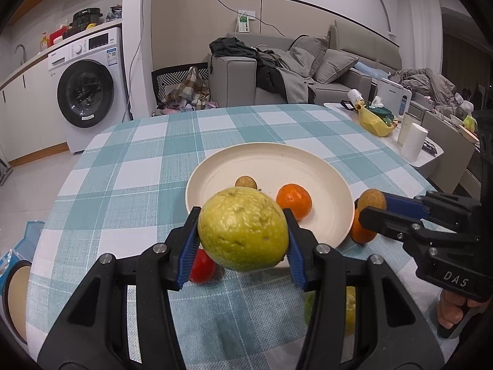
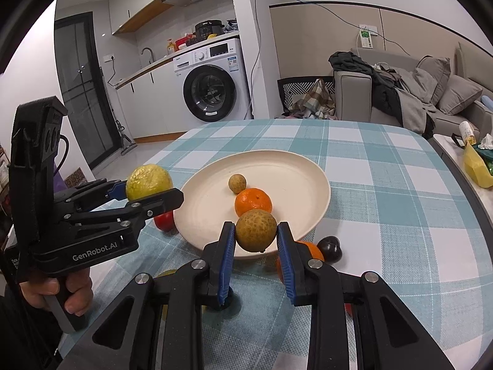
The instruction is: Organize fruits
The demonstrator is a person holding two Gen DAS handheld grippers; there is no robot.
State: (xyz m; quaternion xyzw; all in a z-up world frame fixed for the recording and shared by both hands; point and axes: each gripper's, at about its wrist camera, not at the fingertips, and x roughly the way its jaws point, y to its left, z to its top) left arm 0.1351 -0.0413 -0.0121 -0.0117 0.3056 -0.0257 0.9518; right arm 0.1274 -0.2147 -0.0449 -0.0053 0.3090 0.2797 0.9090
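My left gripper point(image 1: 243, 234) is shut on a large yellow-green fruit point(image 1: 242, 228), held above the table at the near left rim of the cream plate point(image 1: 215, 166). It also shows in the right wrist view point(image 2: 149, 182). My right gripper point(image 2: 255, 237) is shut on a brown round fruit point(image 2: 255, 230), held over the plate's point(image 2: 308, 166) near rim. On the plate lie an orange mandarin point(image 2: 253, 202) and a small brown fruit point(image 2: 237, 183). On the cloth beside the plate lie a red fruit point(image 1: 201, 265), another mandarin point(image 2: 314, 251) and a dark fruit point(image 2: 330, 248).
The round table has a teal checked cloth point(image 1: 154, 160). Another yellow-green fruit point(image 1: 349, 308) lies on the cloth under my left gripper's right finger. A side table with a paper roll point(image 1: 413, 145) and a yellow bag point(image 1: 374, 120) stands to the right.
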